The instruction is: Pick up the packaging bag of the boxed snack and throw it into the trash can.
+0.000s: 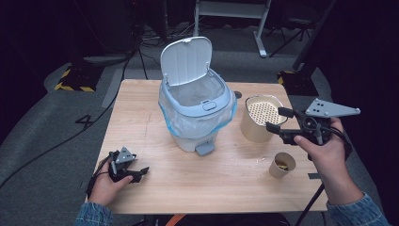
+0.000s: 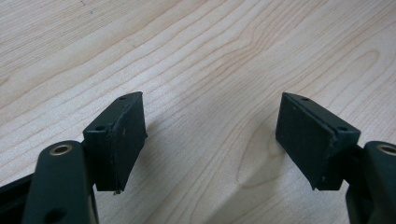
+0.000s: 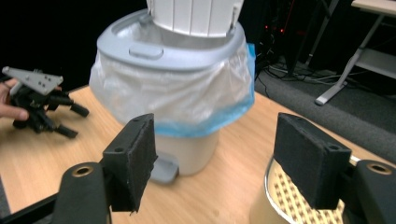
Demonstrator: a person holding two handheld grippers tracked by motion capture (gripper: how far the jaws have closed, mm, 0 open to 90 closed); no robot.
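Currently the wooden table [image 1: 155, 188] carries, at its centre, a pedal bin [image 1: 196, 101] with its lid [image 1: 185, 60] raised and a clear liner with a blue hem [image 3: 173, 100] folded over the rim. Right of the bin stands a beige canister [image 1: 256, 120] with a perforated insert; near it, toward the right front edge, sits a small paper cup [image 1: 282, 165] holding some scraps.

The right gripper [image 1: 278, 120] hovers at the canister's near right rim, jaws released and spread with nothing between them. In the right gripper view the canister's perforated top lies just under the right-hand jaw, and the bin stands beyond. The left gripper [image 1: 136, 173] rests low at the near left of the table, jaws also released and empty, well apart from every object.

Judged risks from this position:
- The canister is tall and appears light. A jaw catching its rim on approach could tip it toward the bin or off the right edge.
- The paper cup stands close beneath the right forearm; a sweep of the hand could knock it over and spill its contents.
- The raised lid leans back; a bump could drop it shut.
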